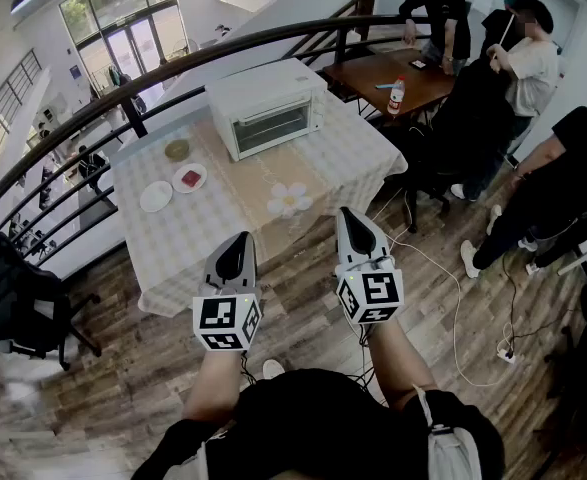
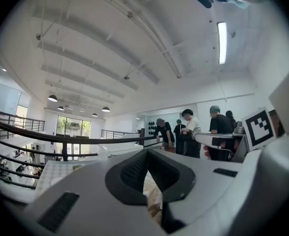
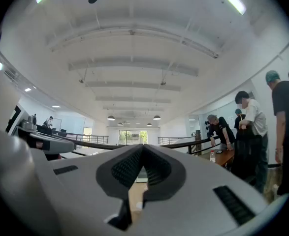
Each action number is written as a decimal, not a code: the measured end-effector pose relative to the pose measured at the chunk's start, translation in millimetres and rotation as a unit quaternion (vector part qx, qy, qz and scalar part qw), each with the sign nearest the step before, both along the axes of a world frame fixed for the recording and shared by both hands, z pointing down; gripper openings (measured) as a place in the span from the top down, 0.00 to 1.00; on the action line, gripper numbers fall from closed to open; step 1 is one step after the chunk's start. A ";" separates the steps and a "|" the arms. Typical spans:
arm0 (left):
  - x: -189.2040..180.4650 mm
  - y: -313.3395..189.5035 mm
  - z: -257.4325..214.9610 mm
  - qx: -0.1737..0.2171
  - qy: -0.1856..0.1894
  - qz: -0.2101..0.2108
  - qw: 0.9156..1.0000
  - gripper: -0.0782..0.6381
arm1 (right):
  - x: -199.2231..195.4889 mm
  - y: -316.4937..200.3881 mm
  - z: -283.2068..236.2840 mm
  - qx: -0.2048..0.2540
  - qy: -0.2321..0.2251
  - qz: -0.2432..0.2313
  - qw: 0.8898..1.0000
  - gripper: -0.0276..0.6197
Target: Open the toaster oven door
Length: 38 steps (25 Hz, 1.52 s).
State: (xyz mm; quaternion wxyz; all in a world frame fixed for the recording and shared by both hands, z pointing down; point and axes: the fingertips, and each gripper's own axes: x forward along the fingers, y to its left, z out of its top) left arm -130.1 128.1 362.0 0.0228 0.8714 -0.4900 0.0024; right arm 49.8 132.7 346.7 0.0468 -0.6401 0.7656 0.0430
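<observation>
- Likely the oven [image 1: 266,108] is a light, stiff box that could slide on the cloth; its glass door [image 1: 273,128] probably swings down.
- Best hold is the door's top edge; any handle is too small to make out.
- It stands at the far side of the worktop [image 1: 213,228], well apart from both grippers.
- Left gripper [image 1: 241,238] and right gripper [image 1: 345,215] hang over the wood floor [image 1: 303,298], jaws pressed together, empty.
- Plates [image 1: 156,196] lie left; a railing [image 1: 173,66] runs behind; people stand far right.

The boxy metal toaster oven [image 1: 266,106] is white, standing on a pale cream-and-white checked tablecloth [image 1: 203,233]. My left gripper [image 1: 239,240] and right gripper [image 1: 347,214] are white, their cubes patterned with black-and-white squares.
</observation>
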 end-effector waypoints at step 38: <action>-66.0 -42.4 4.6 0.014 0.009 0.060 0.998 0.88 | -84.7 -18.5 1.4 0.012 -0.024 0.043 0.999 0.95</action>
